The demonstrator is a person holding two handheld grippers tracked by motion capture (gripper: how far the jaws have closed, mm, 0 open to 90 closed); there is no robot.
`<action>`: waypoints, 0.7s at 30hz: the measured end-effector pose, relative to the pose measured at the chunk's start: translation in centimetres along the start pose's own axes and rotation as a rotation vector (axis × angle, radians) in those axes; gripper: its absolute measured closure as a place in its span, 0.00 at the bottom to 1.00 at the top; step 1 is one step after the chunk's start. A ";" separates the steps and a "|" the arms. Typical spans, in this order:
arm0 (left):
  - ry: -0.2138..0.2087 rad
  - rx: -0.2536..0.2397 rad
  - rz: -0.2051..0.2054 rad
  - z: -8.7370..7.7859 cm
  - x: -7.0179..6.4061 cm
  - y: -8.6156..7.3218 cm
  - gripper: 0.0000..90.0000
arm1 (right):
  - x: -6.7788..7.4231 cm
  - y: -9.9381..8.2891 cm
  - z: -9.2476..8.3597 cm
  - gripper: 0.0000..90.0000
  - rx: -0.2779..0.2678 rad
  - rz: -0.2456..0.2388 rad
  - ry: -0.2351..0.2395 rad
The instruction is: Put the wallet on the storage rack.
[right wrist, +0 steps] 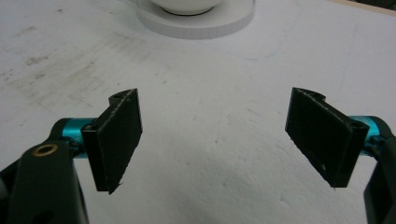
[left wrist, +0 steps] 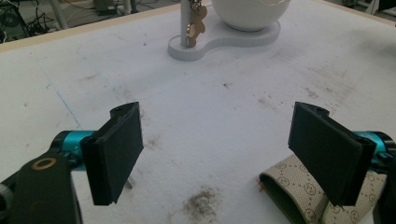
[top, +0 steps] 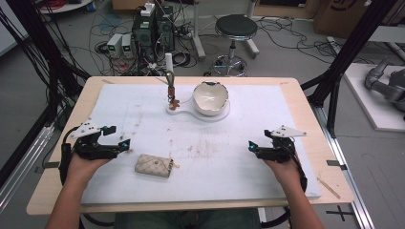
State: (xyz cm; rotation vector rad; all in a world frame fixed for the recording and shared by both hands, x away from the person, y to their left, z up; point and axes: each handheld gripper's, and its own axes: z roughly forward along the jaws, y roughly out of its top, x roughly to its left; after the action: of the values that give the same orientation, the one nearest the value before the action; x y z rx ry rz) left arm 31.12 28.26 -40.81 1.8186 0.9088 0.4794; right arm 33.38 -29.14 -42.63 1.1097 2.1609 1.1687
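At the lower left of the high view, the left gripper [top: 123,144] rests low over the white mat [top: 239,157], held by a hand whose forearm enters from the bottom edge; its jaws stand wide apart with nothing between them. Just to its right, in the lower centre-left of that view, lies the pouch [top: 154,165], a small soft rectangular piece in beige with a quilted or printed pattern. In the left gripper view the pouch [left wrist: 299,191] sits at the lower right, partly behind the right-hand jaw, its fabric showing a repeated monogram and a dark rolled edge; whether the jaw touches it is hard to tell.

At the lower right of the high view, the right gripper [top: 251,146] mirrors this pose, pointing inward, jaws spread wide and empty over bare mat. The flat black pads look rubbery and slightly frayed at the corners.

The mat is foam-like, scuffed with brownish smudges near the centre. Farther up, at top centre, a white flat stand [top: 200,113] carries a glossy white bowl [top: 210,97] with a jagged, eggshell-like rim, and a slim post [top: 170,90] from which a small brown gingerbread-shaped charm [top: 175,102] hangs.
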 end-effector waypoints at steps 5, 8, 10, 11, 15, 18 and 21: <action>0.019 0.008 0.001 -1.0 0.1 -0.4 0.20 | 1.4 0.9 1.0 0.21 0.001 -0.040 0.041; 0.035 0.005 -0.003 -1.9 0.1 -0.7 0.20 | 2.4 1.6 1.7 0.21 -0.006 -0.061 0.071; 0.041 0.001 -0.007 -2.5 0.1 -0.9 0.20 | 3.1 2.1 2.3 0.21 -0.009 -0.073 0.099; 0.045 0.000 -0.008 -2.8 0.2 -1.0 0.20 | 3.6 2.4 2.8 0.21 -0.009 -0.083 0.113; 0.058 0.003 -0.015 -3.7 0.2 -1.6 0.20 | 5.3 3.3 4.0 0.21 -0.009 -0.122 0.166; 0.068 0.006 -0.012 -4.3 0.2 -1.8 0.20 | 6.6 4.0 4.9 0.21 -0.002 -0.151 0.204; 0.081 0.000 -0.016 -4.9 0.2 -2.0 0.20 | 7.9 4.5 5.6 0.21 -0.010 -0.168 0.238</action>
State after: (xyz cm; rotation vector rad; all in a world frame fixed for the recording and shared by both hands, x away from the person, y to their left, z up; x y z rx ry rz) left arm 27.20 31.79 -40.59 1.8012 0.9774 0.5461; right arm 34.69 -18.57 -41.95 0.8006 2.3703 1.2868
